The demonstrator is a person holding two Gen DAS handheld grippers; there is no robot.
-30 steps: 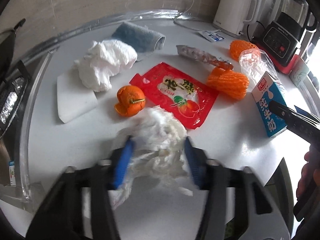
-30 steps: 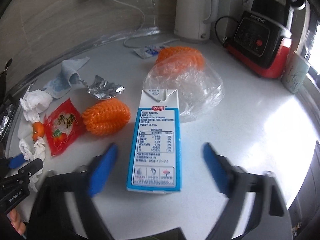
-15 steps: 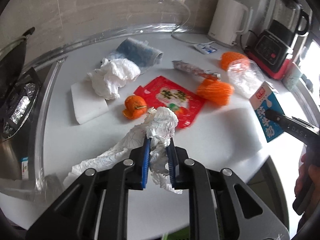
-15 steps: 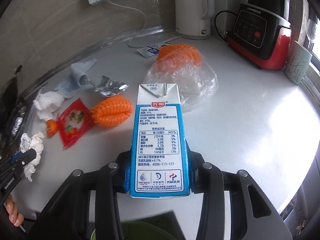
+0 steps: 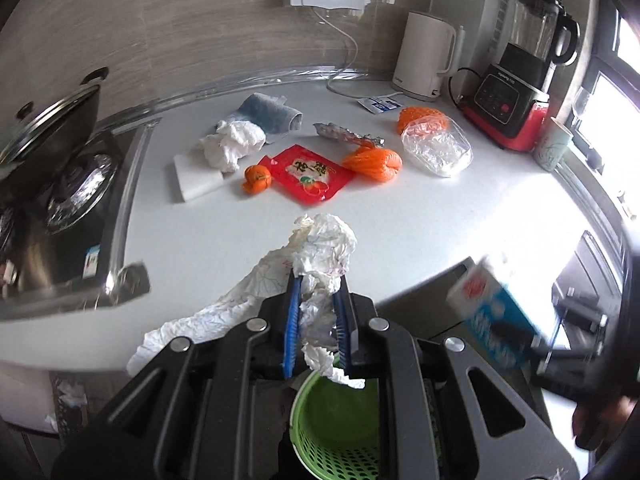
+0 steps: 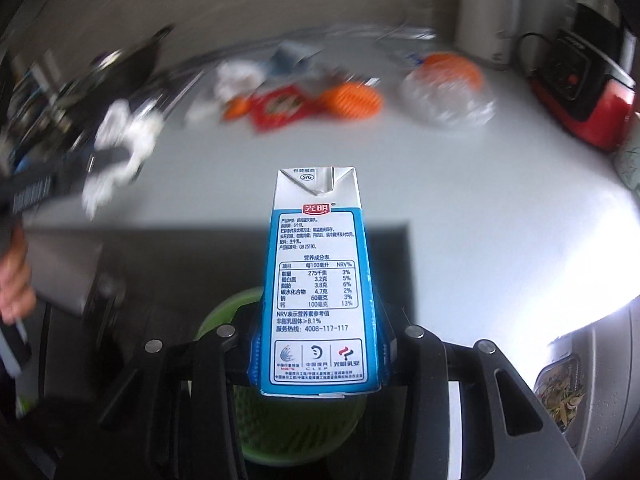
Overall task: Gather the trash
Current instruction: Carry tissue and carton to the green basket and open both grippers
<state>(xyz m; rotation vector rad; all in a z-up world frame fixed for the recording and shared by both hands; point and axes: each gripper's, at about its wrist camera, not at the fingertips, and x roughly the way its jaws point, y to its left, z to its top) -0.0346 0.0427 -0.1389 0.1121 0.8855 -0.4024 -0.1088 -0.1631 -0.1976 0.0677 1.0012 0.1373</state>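
both claws, tissue (image 5: 320, 264) and carton (image 6: 318, 280), now past counter edge (image 5: 420, 284)

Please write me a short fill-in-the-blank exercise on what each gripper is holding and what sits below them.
1. The left gripper is shut on a crumpled white ____.
2. The right gripper is clamped on a blue and white ____.
3. Below both grippers stands a basket coloured ____.

Missing words: tissue; milk carton; green
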